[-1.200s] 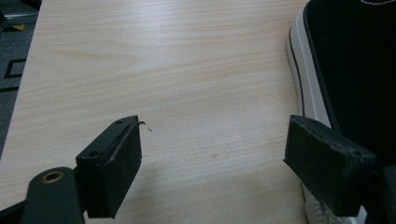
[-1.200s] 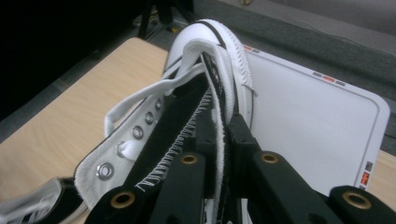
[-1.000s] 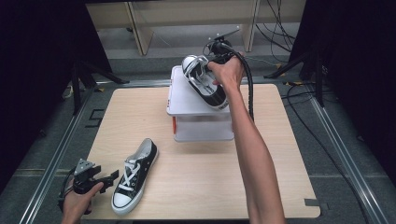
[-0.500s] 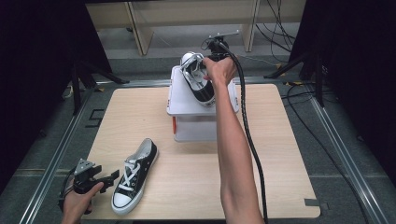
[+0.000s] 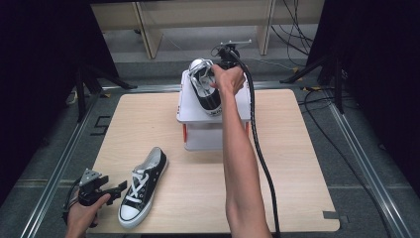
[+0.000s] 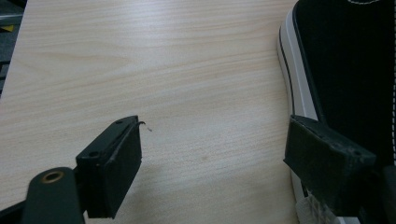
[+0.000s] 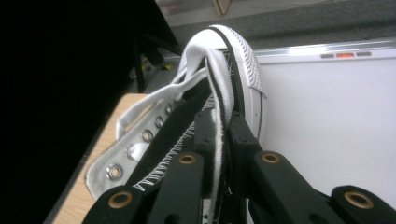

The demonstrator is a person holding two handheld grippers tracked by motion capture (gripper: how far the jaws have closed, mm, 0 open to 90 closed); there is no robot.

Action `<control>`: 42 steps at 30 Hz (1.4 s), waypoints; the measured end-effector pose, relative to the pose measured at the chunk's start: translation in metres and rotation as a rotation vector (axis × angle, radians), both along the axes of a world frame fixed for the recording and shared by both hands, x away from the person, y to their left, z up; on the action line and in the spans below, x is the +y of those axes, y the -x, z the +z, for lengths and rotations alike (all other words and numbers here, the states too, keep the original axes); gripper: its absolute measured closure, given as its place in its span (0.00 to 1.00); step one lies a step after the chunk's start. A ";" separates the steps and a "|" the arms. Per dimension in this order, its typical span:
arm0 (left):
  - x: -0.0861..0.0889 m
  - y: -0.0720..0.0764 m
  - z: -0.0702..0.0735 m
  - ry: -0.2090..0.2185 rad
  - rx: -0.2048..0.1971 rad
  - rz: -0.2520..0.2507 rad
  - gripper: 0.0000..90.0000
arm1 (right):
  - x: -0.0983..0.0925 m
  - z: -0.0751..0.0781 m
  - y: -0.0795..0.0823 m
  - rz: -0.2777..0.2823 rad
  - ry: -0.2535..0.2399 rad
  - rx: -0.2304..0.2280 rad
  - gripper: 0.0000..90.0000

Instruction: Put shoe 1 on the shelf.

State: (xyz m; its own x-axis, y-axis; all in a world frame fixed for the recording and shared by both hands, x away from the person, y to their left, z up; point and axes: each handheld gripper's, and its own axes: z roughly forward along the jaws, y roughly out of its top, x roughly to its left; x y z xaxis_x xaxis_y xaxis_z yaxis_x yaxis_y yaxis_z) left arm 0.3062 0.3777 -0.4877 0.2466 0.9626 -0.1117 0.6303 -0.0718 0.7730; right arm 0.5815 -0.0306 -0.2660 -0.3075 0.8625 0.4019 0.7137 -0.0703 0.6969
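Two sneakers — one clamped by the right gripper over one white box; left gripper open beside the other.

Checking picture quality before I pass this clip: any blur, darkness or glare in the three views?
High view: evenly lit table, sides black, image soft. Left gripper view: wood grain sharp, the near jaws slightly soft, mild sheen on the wood. Right gripper view: left side black, the white box bright but not blown out, the sneaker in focus, clamped by the right gripper.
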 end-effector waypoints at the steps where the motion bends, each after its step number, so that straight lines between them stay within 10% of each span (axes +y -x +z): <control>1: 0.000 0.000 0.000 0.000 0.001 -0.001 0.20 | -0.002 -0.002 0.000 0.000 0.017 -0.003 0.95; 10: -0.001 -0.001 -0.001 -0.007 0.004 -0.002 0.20 | -0.019 -0.013 0.003 0.043 0.022 0.008 0.92; 17: 0.000 -0.001 -0.002 -0.012 -0.002 -0.004 0.20 | -0.025 0.000 0.011 0.126 0.127 -0.036 0.76; 21: -0.001 -0.001 -0.001 -0.009 0.007 -0.001 0.20 | -0.032 0.015 0.031 0.264 0.121 -0.062 0.66; 22: -0.001 -0.001 -0.001 -0.010 0.007 0.000 0.20 | -0.036 0.018 0.042 0.347 0.103 -0.106 0.66; 29: -0.001 0.000 -0.002 -0.011 0.004 0.006 0.20 | -0.035 0.016 0.071 0.474 0.140 -0.184 0.69; 42: 0.000 -0.001 -0.002 -0.009 0.002 0.004 0.20 | -0.016 0.001 0.074 0.554 0.295 -0.184 0.86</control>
